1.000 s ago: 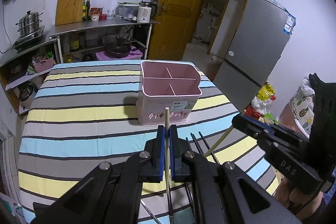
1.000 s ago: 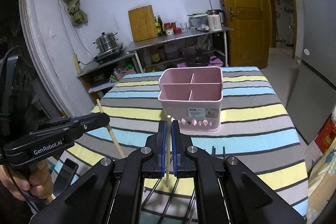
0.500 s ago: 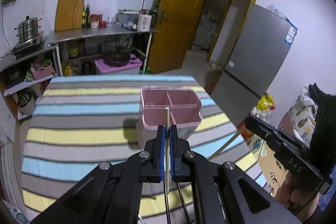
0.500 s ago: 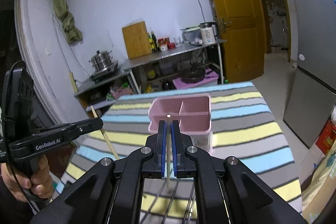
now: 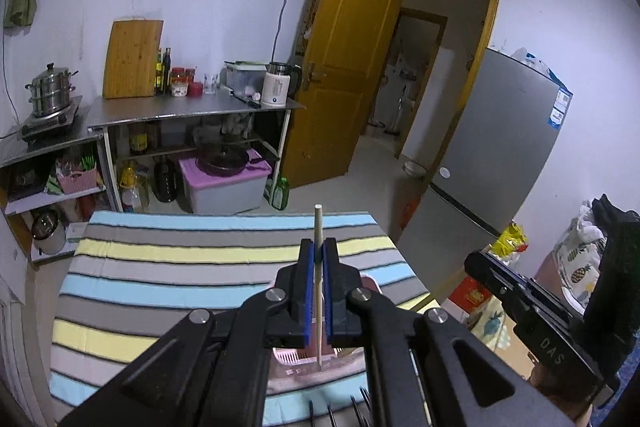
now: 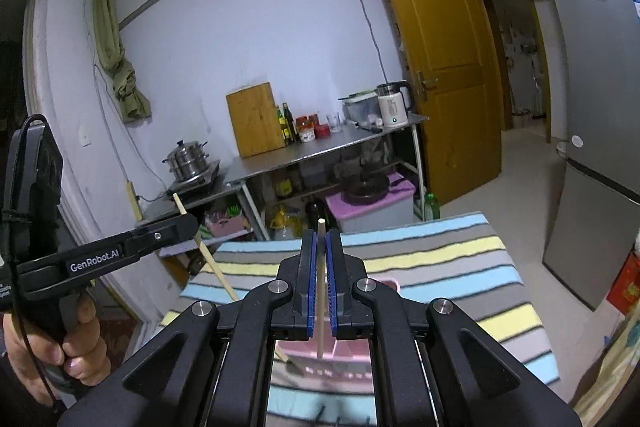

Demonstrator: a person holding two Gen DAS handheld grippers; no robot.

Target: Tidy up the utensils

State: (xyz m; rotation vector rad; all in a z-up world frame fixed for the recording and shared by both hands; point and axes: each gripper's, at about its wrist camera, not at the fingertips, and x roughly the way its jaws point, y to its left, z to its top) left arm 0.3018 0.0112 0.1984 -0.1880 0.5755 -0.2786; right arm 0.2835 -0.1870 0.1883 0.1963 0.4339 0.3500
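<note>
- Left wrist view: left gripper fully closed, blue pads pinching a thin pale wooden chopstick abt mid-length; stick upright, top end poking above the jaws, lower end hanging below them.
- Pink plastic divided utensil holder sits directly under the jaws on the blue, yellow and grey striped tablecloth, mostly hidden by the gripper body. A few dark thin utensils lie on the cloth just nearer than the holder.
- Right gripper shows off to the right side, near.
- Right wrist view: right gripper also clamped tight on a second pale wooden chopstick, upright; pink holder right below the tips. Left gripper off to the left w/ its stick slanting down toward the holder.
- Risks: both sticks head for one holder, so they could cross or knock each other; thin round stick may swivel in the pads; letting go too high may make it bounce out or land in the wrong compartment; a low tip could catch the rim and tip the light holder.
</note>
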